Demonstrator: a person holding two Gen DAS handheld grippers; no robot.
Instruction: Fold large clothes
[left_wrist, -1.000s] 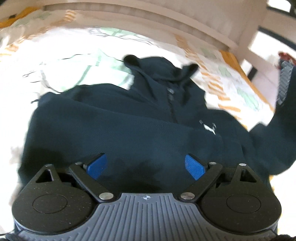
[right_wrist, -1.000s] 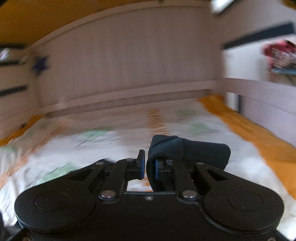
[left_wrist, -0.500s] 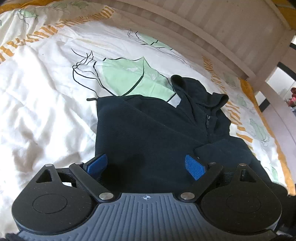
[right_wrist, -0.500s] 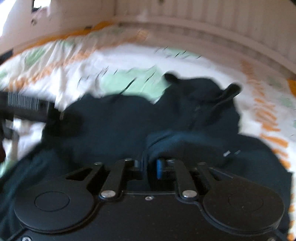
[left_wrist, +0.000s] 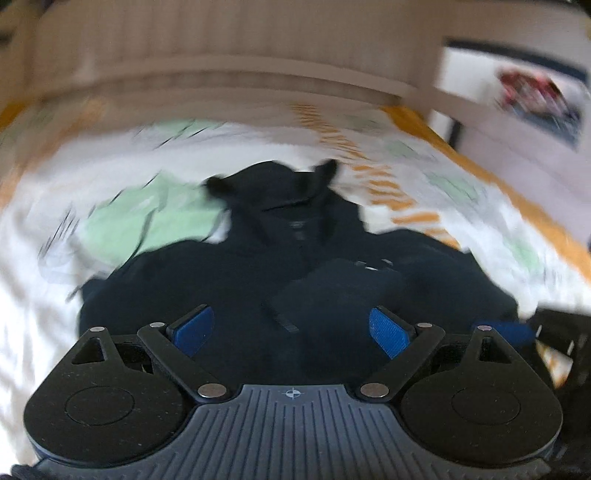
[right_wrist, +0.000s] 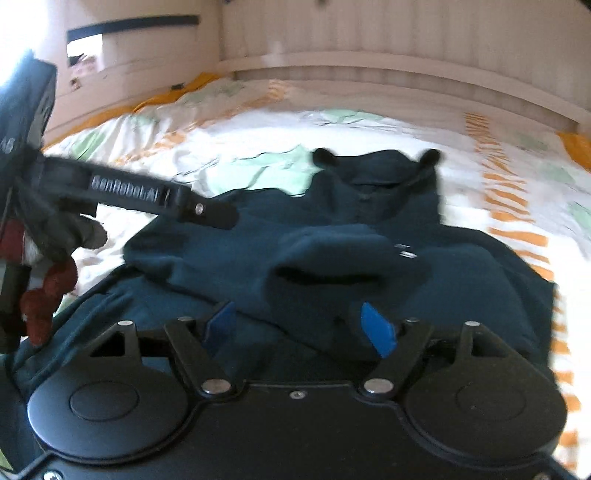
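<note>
Now | left gripper (left_wrist: 291, 328) wide, empty | right gripper (right_wrist: 301, 326) opening over hoodie (right_wrist: 332, 258) sleeve

Blur, and a hoodie cut off below

Both views are smeared: the bed (left_wrist: 122, 236) print and the far headboard (left_wrist: 236, 44) show no clear detail. The hoodie's (right_wrist: 369, 229) near hem is hidden behind the hand-held gripper bodies; a small white mark on its chest (right_wrist: 406, 253) is unreadable.
</note>
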